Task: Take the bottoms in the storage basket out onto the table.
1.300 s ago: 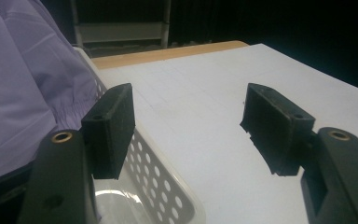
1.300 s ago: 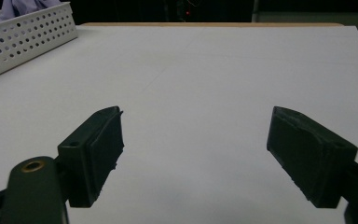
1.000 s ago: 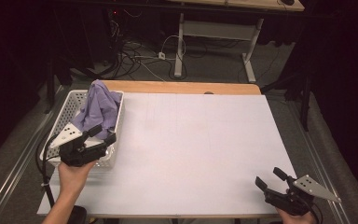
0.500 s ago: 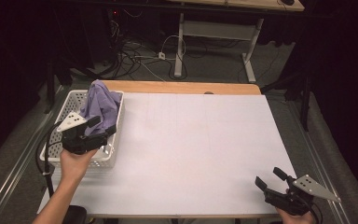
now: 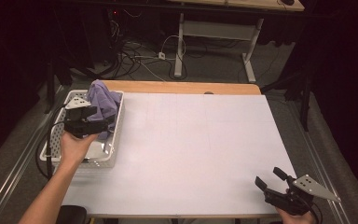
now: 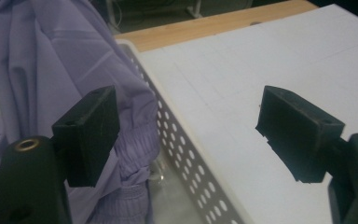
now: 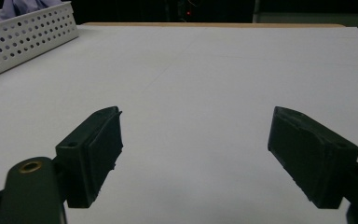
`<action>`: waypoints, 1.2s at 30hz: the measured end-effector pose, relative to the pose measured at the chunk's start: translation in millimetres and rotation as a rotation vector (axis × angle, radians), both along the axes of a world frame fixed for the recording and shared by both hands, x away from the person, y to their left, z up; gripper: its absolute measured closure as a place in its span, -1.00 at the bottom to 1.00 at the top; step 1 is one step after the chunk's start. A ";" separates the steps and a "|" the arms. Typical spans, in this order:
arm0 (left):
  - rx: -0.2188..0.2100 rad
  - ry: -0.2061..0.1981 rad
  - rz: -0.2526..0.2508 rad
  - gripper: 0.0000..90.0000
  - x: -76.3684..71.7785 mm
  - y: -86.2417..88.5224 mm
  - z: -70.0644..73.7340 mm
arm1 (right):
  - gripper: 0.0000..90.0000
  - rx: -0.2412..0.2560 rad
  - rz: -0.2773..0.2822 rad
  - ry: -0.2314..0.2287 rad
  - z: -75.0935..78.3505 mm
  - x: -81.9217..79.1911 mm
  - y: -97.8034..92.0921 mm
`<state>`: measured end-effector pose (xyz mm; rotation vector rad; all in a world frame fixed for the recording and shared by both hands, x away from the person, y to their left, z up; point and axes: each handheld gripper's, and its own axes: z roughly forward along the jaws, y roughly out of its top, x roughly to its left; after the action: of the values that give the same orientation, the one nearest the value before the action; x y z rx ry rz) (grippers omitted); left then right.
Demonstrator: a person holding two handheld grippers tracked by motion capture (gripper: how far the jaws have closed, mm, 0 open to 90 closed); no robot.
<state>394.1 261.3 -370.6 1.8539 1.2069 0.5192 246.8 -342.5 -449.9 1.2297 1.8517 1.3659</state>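
A crumpled purple cloth (image 5: 103,100) lies heaped in the far end of a white perforated basket (image 5: 81,156) at the table's left edge. My left gripper (image 5: 106,123) hovers over the basket, its jaws open and right next to the cloth. In the left gripper view the cloth (image 6: 60,60) sits just behind the left jaw, the basket's rim (image 6: 186,144) runs between the jaws, and the left gripper (image 6: 186,119) holds nothing. My right gripper (image 5: 268,178) rests open near the front right corner; in its own view the right gripper (image 7: 196,140) frames bare table.
The white tabletop (image 5: 196,135) spreads wide between the two grippers, with a wooden strip (image 5: 186,87) along its far edge. In the right gripper view the basket (image 7: 23,32) stands at the far left. Cables and desk legs lie on the floor beyond.
My left gripper has moved forward over the basket, from its near end up to the purple cloth. The right gripper has stayed where it was.
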 end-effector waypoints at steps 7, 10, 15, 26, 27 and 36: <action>0.041 0.059 0.037 -0.61 18.3 9.0 1.6 | -0.60 -0.001 0.001 0.002 0.0 0.3 -0.1; 0.040 0.092 0.045 -0.69 27.6 12.8 2.2 | -0.60 -0.001 0.001 0.003 -0.1 0.7 -0.2; 0.049 0.137 0.061 -0.69 42.8 15.4 2.5 | -0.60 -0.004 0.002 0.005 -0.2 1.1 -0.2; 0.099 0.218 0.119 -0.82 75.3 19.3 0.6 | -0.61 -0.006 0.005 0.007 -0.3 1.3 0.1; 0.102 0.224 0.123 -0.82 77.9 19.4 0.3 | -0.61 -0.006 0.006 0.007 -0.3 1.3 0.1; 0.094 0.276 0.152 -0.82 94.6 22.6 -10.4 | -0.61 -0.010 0.009 0.010 -0.4 1.9 0.7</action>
<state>488.7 283.9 -381.0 1.9699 1.5393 0.4170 248.8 -341.8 -450.2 1.2268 1.8716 1.3561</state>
